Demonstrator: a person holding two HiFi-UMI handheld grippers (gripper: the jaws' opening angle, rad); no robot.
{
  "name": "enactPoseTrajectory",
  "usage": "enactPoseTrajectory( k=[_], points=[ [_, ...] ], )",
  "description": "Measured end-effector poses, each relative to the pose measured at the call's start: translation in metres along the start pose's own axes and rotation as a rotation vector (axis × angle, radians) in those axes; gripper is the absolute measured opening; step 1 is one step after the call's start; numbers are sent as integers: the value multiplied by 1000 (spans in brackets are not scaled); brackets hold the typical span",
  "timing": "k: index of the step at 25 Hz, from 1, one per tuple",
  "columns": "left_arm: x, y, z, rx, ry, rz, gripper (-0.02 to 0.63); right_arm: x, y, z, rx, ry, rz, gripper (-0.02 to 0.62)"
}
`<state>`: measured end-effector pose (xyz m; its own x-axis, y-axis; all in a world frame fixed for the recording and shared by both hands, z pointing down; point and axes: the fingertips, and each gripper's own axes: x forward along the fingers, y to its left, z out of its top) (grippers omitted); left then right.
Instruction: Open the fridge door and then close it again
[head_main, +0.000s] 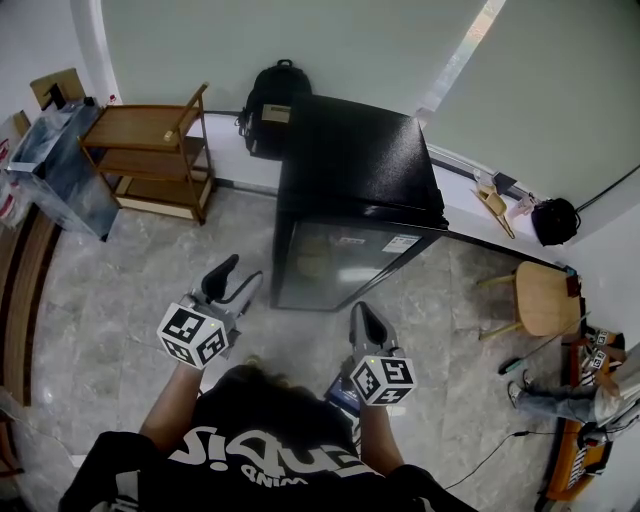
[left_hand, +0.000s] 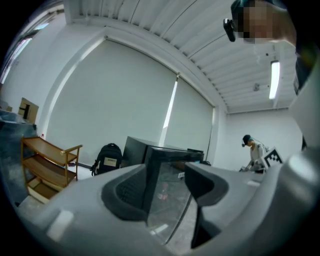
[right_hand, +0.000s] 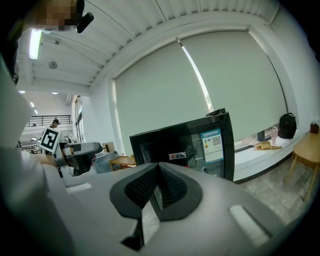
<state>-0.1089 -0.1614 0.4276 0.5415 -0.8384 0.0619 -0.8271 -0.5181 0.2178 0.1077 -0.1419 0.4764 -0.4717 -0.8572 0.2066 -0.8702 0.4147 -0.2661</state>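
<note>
Facing glossy black boxy fridge (head_main: 350, 150): left tongs (head_main: 245, 271) agape, empty; right tongs (head_main: 363, 313) pressed together, empty.

The head view looks steeply down; both gripper views look roughly level, sharing the fridge (head_main: 350, 170).

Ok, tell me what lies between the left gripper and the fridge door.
Only floor: in the head view nothing stands between the left gripper and the fridge door.
</note>
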Motion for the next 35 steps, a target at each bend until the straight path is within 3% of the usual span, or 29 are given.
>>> enactPoseTrajectory(
  k=[3, 35],
  points=[
    [7, 2, -4, -7, 8, -23, 273, 4, -1, 1, -2, 1, -1, -3],
    [138, 52, -42, 54, 120, -117, 273, 6, -26, 3, 11, -2, -122, -3]
  ],
)
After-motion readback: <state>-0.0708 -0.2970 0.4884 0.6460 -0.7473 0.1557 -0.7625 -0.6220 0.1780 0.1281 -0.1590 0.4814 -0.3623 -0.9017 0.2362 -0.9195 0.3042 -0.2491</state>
